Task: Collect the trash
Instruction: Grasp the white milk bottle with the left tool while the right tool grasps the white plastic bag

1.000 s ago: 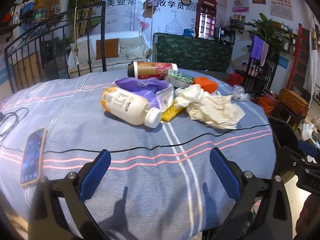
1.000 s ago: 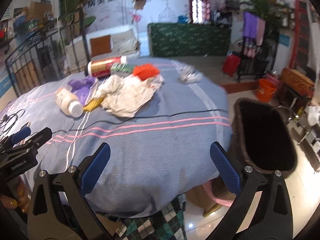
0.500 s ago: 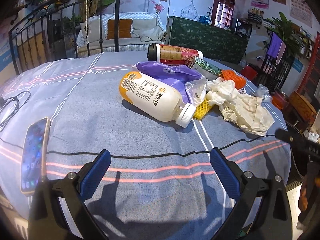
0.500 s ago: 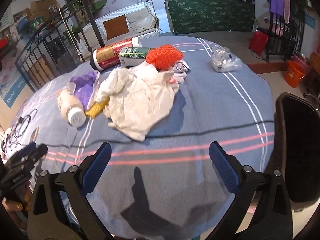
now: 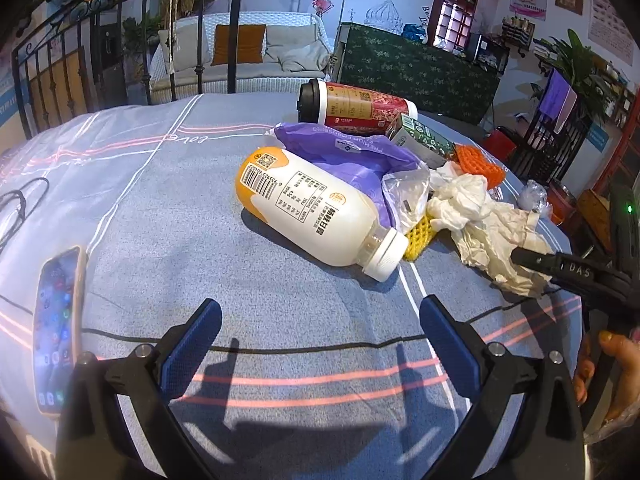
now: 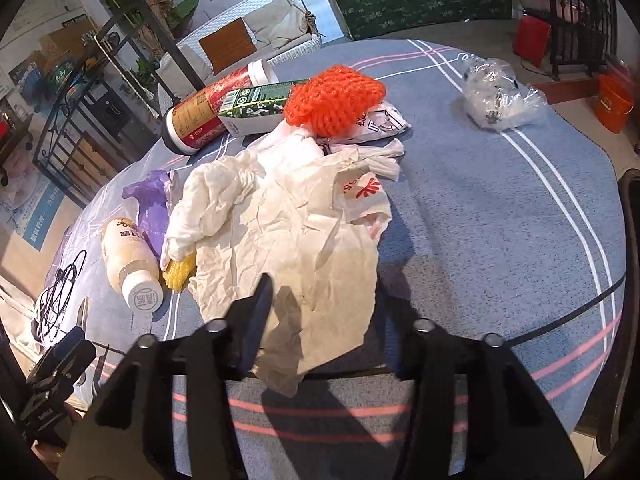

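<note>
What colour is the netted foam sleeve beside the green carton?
Bright orange foam net sleeve, clearest in the right wrist view.

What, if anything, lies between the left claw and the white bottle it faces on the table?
Nothing visible. The open left claw faces the white bottle lying on its side, with only bare blue tablecloth between them.

Both wrist views tilt down over the bench (image 5: 280, 312), left view nearer the bottle (image 5: 320, 216); both share the crumpled paper (image 6: 288, 232).
</note>
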`<state>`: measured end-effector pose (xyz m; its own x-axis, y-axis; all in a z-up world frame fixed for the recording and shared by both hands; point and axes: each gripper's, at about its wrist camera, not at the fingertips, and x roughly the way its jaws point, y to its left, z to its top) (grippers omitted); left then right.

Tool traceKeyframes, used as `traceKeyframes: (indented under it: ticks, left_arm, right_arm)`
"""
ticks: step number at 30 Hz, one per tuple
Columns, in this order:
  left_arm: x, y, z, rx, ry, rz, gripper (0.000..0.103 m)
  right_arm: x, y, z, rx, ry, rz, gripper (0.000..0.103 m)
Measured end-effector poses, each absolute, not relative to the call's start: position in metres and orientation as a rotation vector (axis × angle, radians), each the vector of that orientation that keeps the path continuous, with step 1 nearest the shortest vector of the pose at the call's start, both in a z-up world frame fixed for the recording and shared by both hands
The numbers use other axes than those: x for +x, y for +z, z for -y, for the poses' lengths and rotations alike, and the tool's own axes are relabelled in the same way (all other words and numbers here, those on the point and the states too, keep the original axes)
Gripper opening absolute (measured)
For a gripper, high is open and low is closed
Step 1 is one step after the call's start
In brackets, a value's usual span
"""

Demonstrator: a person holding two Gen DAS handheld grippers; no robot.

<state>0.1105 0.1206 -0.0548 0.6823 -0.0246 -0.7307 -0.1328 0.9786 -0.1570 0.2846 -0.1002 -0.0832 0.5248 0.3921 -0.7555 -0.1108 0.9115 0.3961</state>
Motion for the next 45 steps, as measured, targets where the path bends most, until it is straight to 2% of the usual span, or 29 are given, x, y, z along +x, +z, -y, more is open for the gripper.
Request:
traceKeyframes:
  ticks: [3, 6, 13, 25, 26, 27, 32, 39, 45]
  left_arm:
    - [0.121, -0.053, -0.128, -0.241, 0.064, -0.827, 0.098]
    - [0.134, -0.046, -0.139, -0.271, 0.106, -0.842, 0.098]
    - [0.175, -0.033, -0.160, -0.458, 0.137, -0.926, 0.098]
    - [0.226, -0.066, -0.178, -0.604, 0.208, -1.036, 0.096]
    - [0.228, -0.070, -0.179, -0.614, 0.196, -1.047, 0.091]
    - [0.229, -0.073, -0.180, -0.619, 0.191, -1.061, 0.081]
    - [0.226, -0.077, -0.181, -0.630, 0.142, -1.043, 0.077]
    - [0.216, -0.073, -0.179, -0.631, 0.053, -1.003, 0.065]
    - [0.191, -0.057, -0.170, -0.572, 0.025, -0.906, 0.064]
  right_arm:
    - [0.284, -0.084, 0.106, 0.346, 0.314, -0.978, 0.018]
    - [0.280, -0.083, 0.109, 0.344, 0.335, -0.965, 0.013]
    - [0.264, -0.069, 0.102, 0.252, 0.316, -0.873, 0.010]
    - [0.245, -0.054, 0.102, 0.221, 0.334, -0.810, 0.009]
    - [0.243, -0.054, 0.102, 0.213, 0.336, -0.804, 0.009]
    - [0.242, -0.054, 0.101, 0.211, 0.337, -0.801, 0.009]
    - [0.240, -0.055, 0.097, 0.197, 0.333, -0.791, 0.009]
    - [0.233, -0.050, 0.099, 0.213, 0.346, -0.772, 0.009]
    - [0.221, -0.040, 0.114, 0.236, 0.341, -0.745, 0.009]
